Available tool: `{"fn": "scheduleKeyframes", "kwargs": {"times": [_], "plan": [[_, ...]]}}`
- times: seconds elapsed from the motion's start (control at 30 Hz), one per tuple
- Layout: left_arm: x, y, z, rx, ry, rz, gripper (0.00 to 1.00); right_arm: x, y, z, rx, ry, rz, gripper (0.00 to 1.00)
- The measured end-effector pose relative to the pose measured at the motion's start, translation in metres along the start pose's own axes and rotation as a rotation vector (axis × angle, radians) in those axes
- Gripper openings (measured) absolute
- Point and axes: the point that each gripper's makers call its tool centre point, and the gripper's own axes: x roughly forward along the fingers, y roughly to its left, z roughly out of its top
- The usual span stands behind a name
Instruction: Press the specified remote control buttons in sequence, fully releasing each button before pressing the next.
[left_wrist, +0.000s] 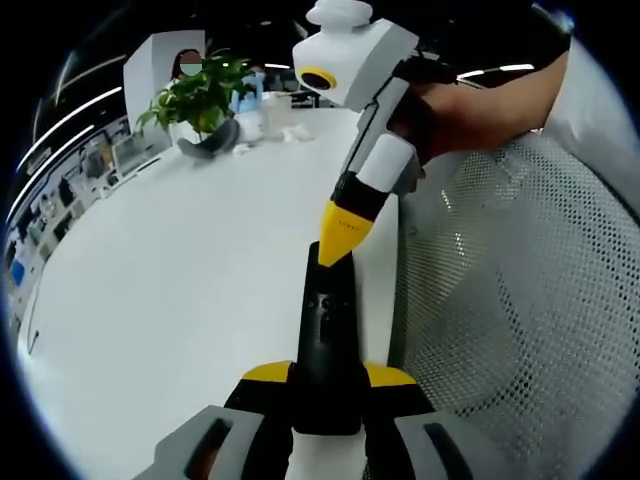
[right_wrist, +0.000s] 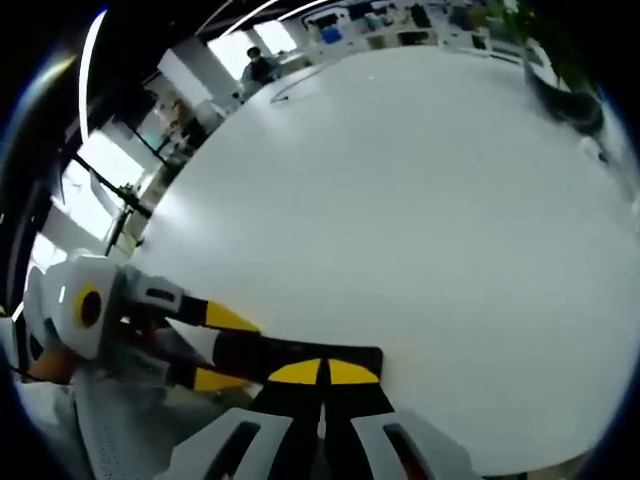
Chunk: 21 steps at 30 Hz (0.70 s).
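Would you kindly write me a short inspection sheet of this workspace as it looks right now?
Surface: white table, bare across most of its top.
Job's things: black remote, clamped at its near end by the left tongs, buttons facing up.
Clutter: potted plant and small white items at the table's far end.
Grippers: left tongs shut on the remote; right tongs shut, yellow tip at the remote's far end, contact cannot be judged.
Cables: nothing seen.
Surroundings: white mesh chair beside the table; a hand holding the right tongs; office shelves behind.
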Motion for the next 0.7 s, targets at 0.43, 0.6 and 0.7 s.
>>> {"fn": "scheduleKeyframes", "kwargs": {"times": [0.43, 0.6, 0.7], "plan": [[0.000, -0.002, 0.001, 0.008, -0.004, -0.006, 0.24, 0.005, 0.010, 0.005, -0.067, -0.025, 0.027, 0.00], [0.001, -0.002, 0.001, 0.003, -0.002, -0.006, 0.25, 0.009, 0.010, 0.002, -0.064, -0.007, 0.033, 0.00], [0.001, -0.002, 0.001, 0.003, -0.002, -0.006, 0.25, 0.008, 0.009, 0.002, -0.058, -0.014, 0.032, 0.00]]}}
